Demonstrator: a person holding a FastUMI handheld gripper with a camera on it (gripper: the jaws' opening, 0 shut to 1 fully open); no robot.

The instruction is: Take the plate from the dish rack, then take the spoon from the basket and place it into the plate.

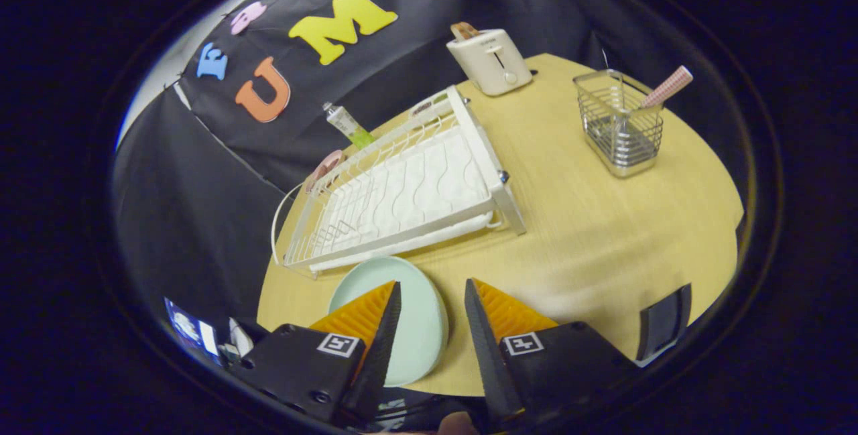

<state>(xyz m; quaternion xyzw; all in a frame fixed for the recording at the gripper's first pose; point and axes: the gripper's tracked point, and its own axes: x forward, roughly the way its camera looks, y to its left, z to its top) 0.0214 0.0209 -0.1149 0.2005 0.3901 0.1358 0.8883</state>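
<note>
The pale green plate (419, 318) lay flat on the wooden table (590, 234) just in front of the empty white dish rack (402, 194), partly under the left finger, while the gripper (432, 301) stood parted and held nothing. The spoon (663, 88) leaned in the wire basket (620, 127) well beyond the fingers, near the toaster (493, 59). Judged from this, the spoon came next: the fingers should straddle the handle above the rim and lift straight up

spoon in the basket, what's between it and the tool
In the gripper view, only bare wooden tabletop separates the open tool from the wire basket holding the spoon; the plate lies under its fingers.
</note>
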